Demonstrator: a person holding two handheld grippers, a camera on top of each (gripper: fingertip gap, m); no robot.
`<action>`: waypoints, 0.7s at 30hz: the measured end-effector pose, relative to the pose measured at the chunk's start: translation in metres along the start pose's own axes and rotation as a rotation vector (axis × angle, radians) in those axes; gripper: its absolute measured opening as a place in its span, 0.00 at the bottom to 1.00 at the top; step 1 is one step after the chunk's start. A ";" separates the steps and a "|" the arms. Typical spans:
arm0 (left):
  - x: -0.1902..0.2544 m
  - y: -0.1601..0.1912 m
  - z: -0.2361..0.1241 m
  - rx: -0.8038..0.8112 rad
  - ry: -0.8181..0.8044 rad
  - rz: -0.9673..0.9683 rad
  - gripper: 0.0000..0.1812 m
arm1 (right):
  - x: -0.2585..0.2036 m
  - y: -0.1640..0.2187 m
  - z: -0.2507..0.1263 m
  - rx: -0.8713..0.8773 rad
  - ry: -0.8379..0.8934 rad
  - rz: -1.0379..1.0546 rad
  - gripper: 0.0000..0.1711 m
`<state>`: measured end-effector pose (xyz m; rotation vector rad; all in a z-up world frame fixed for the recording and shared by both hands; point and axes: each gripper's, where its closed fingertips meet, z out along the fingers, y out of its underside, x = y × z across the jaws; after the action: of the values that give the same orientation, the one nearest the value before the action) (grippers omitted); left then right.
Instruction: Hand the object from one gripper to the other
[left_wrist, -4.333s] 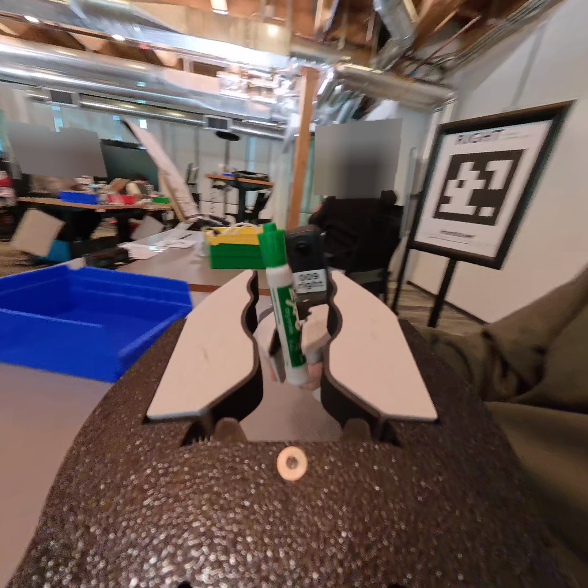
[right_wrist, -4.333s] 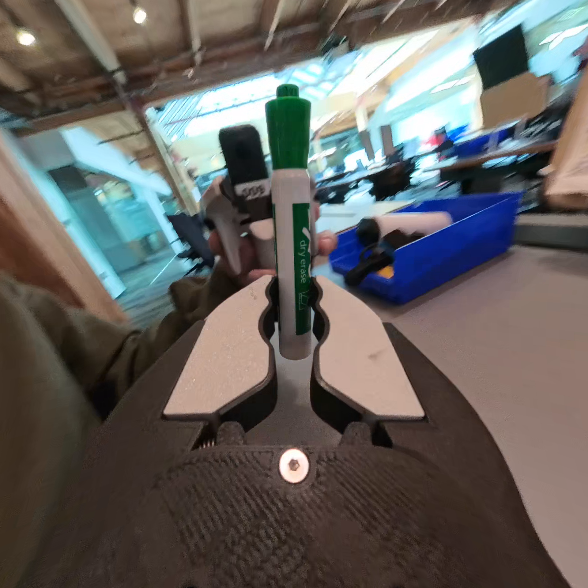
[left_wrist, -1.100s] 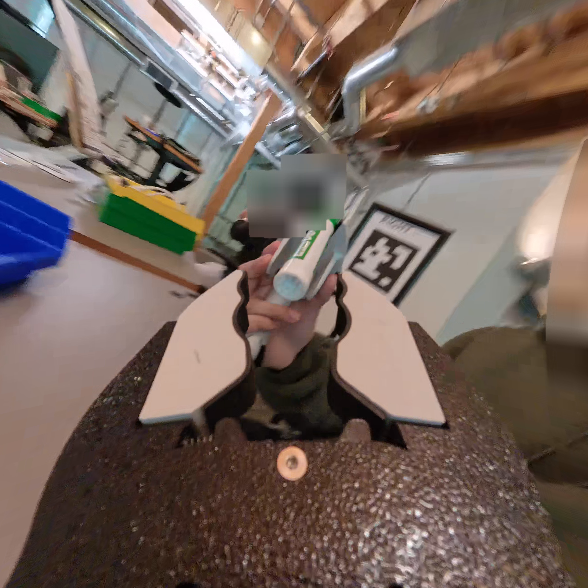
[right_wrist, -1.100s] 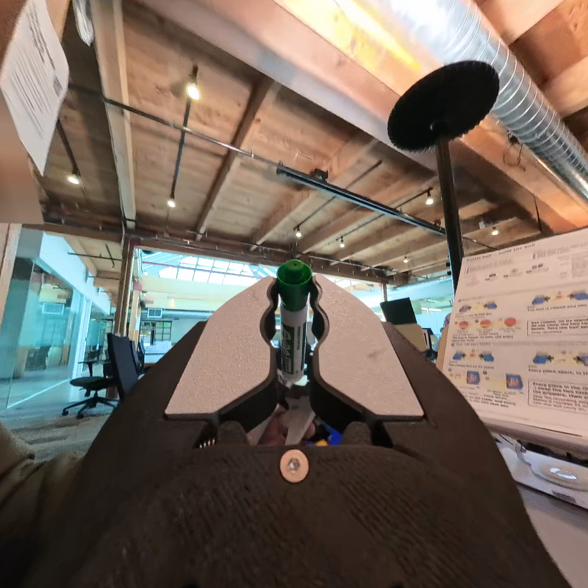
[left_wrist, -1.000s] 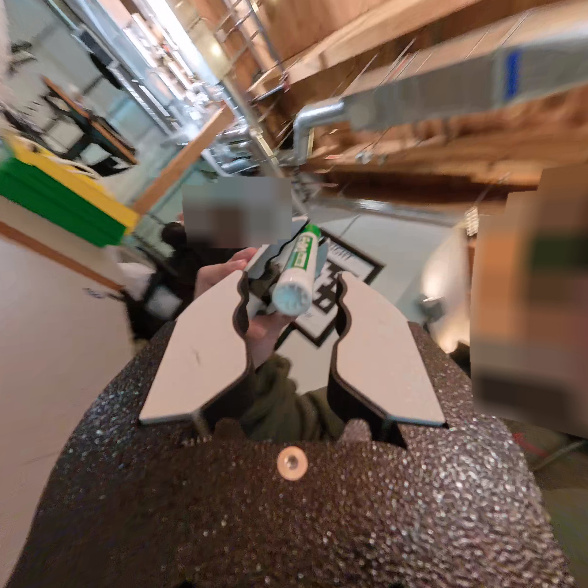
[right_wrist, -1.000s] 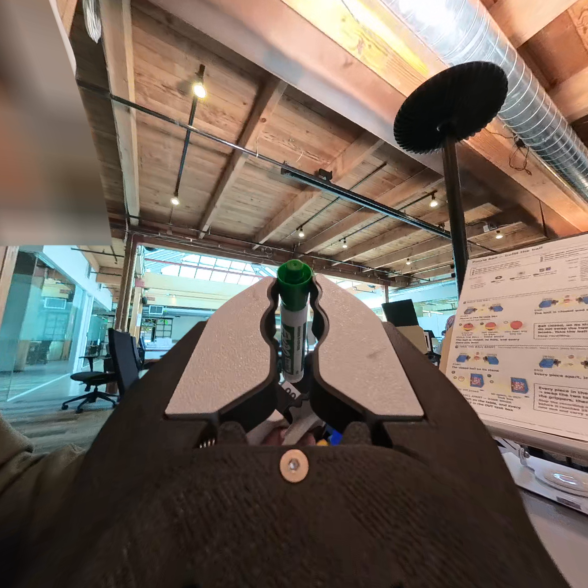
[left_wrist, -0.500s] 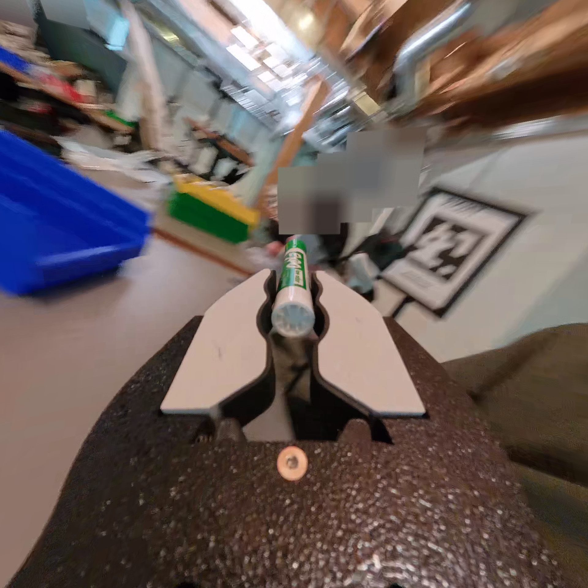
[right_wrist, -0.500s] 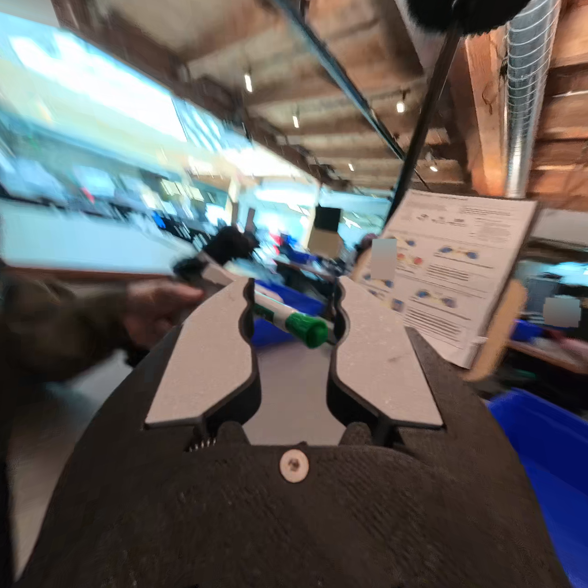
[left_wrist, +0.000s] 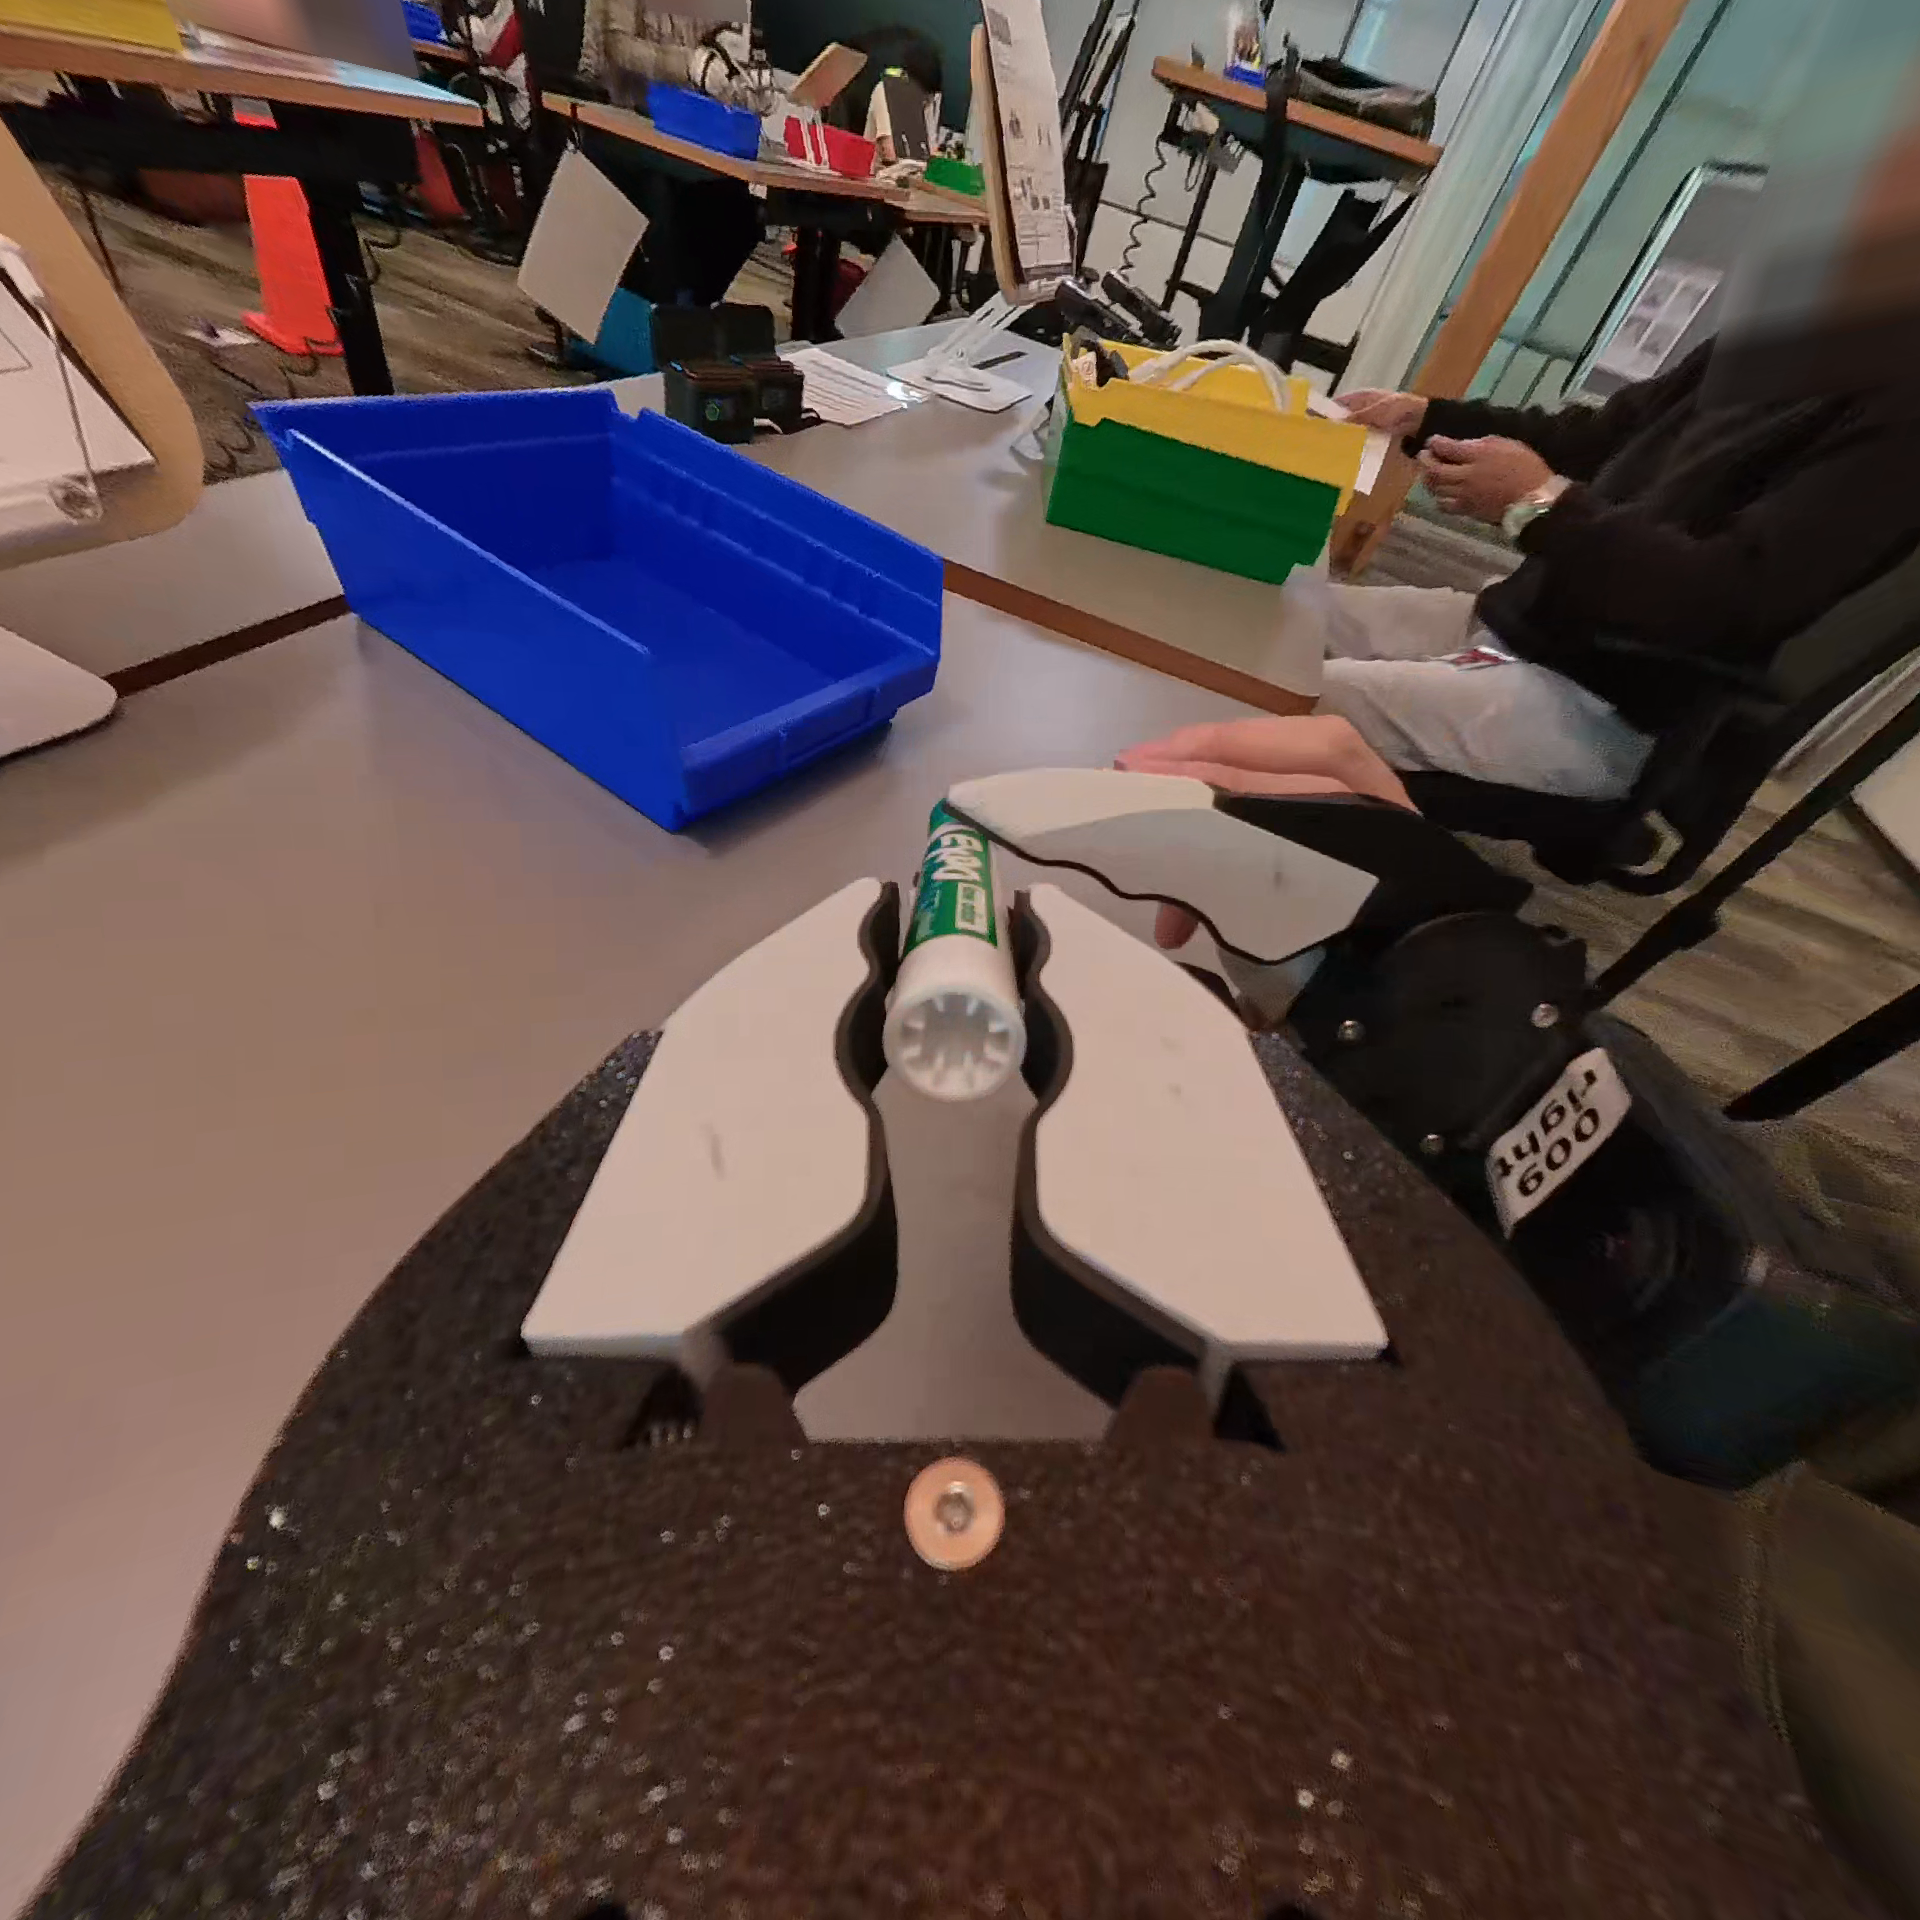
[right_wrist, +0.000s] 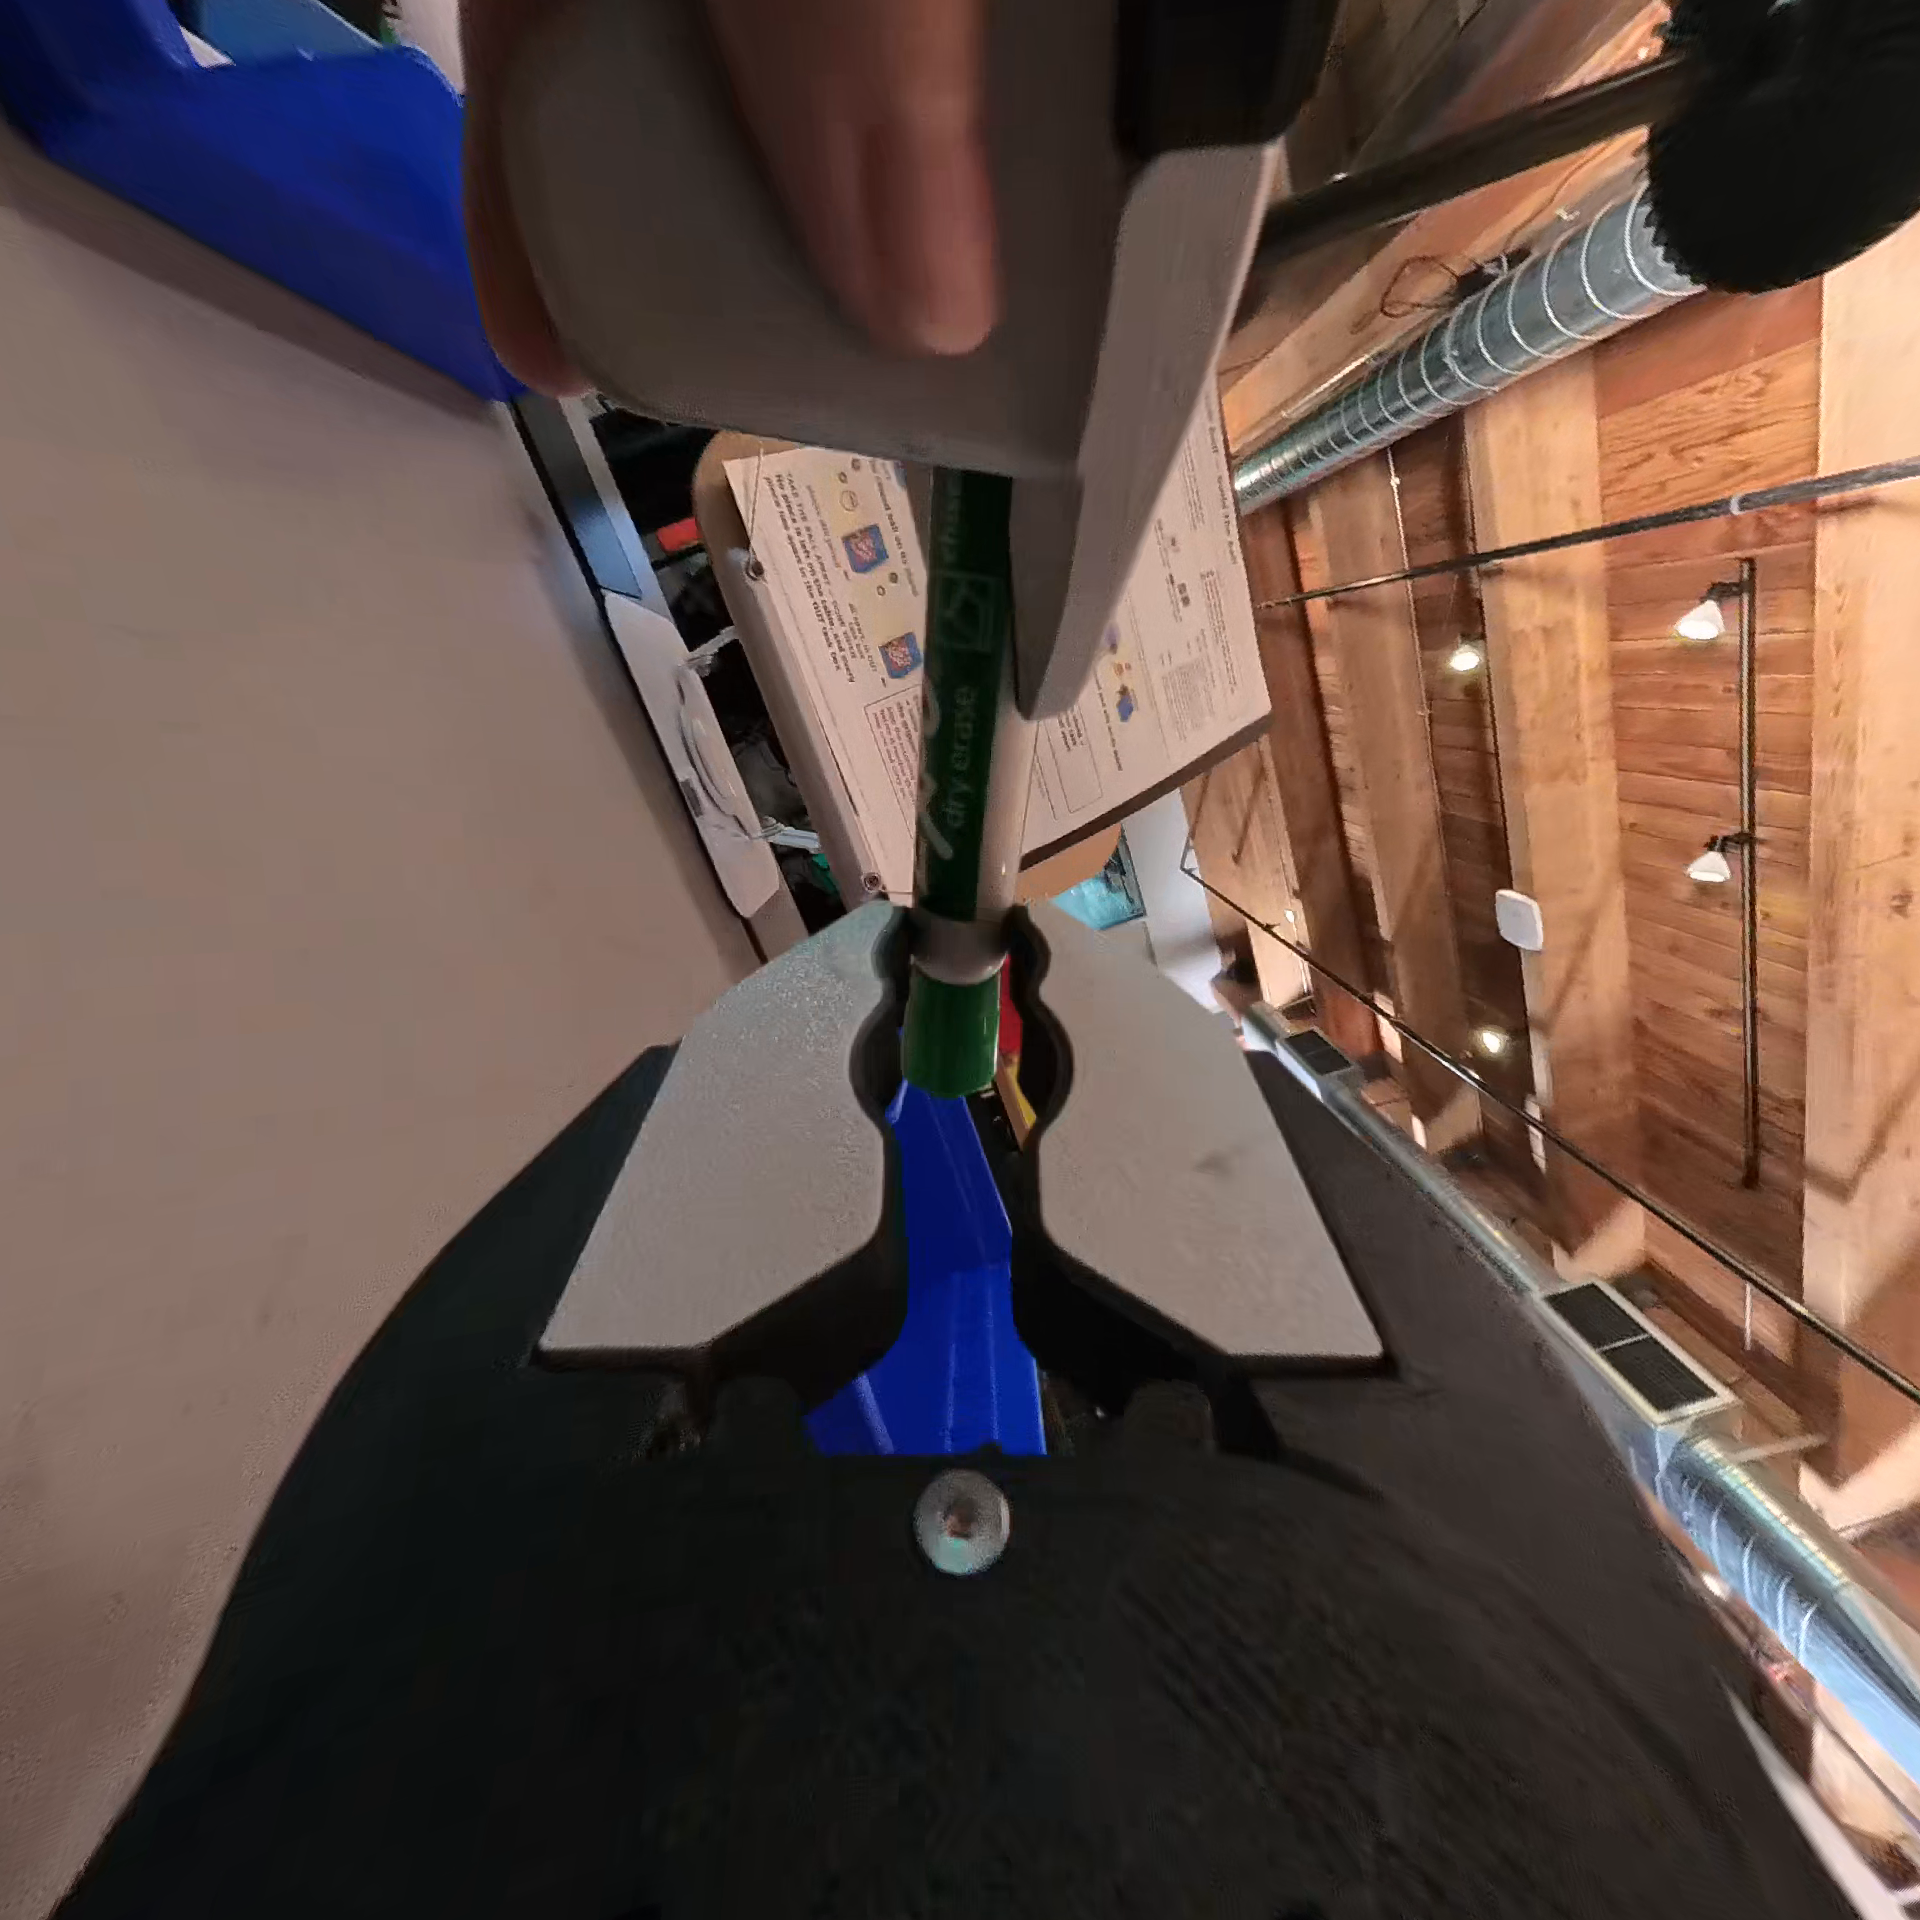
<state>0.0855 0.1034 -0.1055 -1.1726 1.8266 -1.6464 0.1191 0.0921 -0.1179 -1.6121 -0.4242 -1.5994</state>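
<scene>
- My left tool (left_wrist: 954, 940) is clamped on the white butt end of the green dry-erase marker (left_wrist: 951, 951); the barrel sits in the notch between the two pale fingers, its flat end facing my camera.
- The marker points forward and away from me, roughly level above the grey counter (left_wrist: 312, 883).
- My right tool (right_wrist: 961, 961) grips the same marker at the other end, its fingers closed right where the green cap meets the white barrel.
- So both tools hold the marker at once, one at each end, and it spans the gap between them.
- In the left wrist view the right tool comes in from the right side, one pale finger (left_wrist: 1164, 852) lying over the marker's far part, my hand (left_wrist: 1247, 753) behind it.
- In the right wrist view the left tool's fingers fill the top, close and blurred.
- An empty-looking blue bin (left_wrist: 623, 582) rests on the counter beyond the marker, well apart from it.
- Farther back stands a green and yellow stack of bins (left_wrist: 1195, 478), beside a seated person (left_wrist: 1621, 540).
</scene>
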 end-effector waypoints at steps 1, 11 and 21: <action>0.001 -0.001 0.000 0.001 -0.012 0.019 0.11 | 0.001 0.000 0.000 0.002 0.000 0.025 0.10; 0.028 -0.023 -0.008 0.182 0.176 0.141 0.25 | 0.013 -0.011 -0.009 0.240 -0.341 1.141 0.10; 0.037 -0.013 0.011 0.263 0.202 0.270 0.20 | 0.048 -0.043 -0.028 0.621 -0.530 1.770 0.10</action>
<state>0.0775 0.0683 -0.0868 -0.6389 1.7270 -1.8256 0.0761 0.0841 -0.0632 -1.1039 0.2705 0.2876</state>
